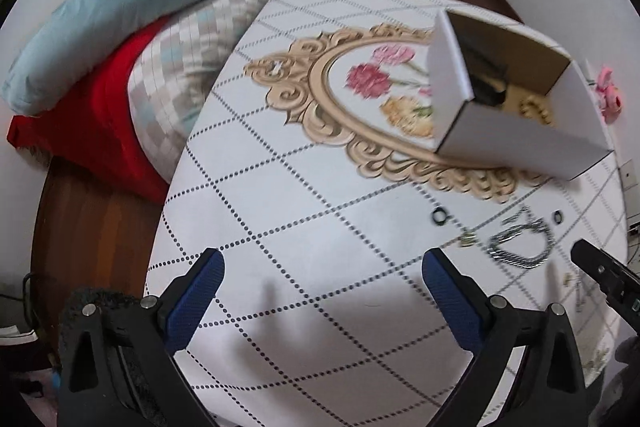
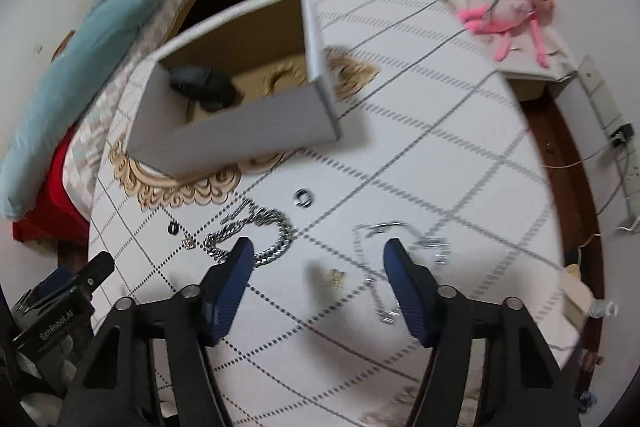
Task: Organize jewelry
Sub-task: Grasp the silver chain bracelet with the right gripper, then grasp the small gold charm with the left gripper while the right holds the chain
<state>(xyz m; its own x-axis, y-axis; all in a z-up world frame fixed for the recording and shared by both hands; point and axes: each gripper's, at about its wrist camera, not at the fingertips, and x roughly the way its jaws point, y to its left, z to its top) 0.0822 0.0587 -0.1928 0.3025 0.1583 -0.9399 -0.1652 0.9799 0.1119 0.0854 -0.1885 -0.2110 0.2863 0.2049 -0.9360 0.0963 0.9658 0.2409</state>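
— While both blue-padded grippers hang open and empty, where does the jewelry lie?

— Loose on the white quilted table: a heavy silver curb chain (image 2: 256, 231) by the right gripper (image 2: 318, 257), a small gold clasp (image 2: 335, 277) between its fingers, the left gripper (image 1: 322, 269) well apart.

— Next?

— Probably closing on one piece, then carrying it to the open white cardboard box (image 2: 240, 123).

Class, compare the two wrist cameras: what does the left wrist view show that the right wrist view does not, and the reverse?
Only the left view shows the printed flowers on the tablecloth. Only the right view shows the thin chain, the small gold piece and the whole pink plush toy. Both show the white box, the thick silver chain and open grippers.
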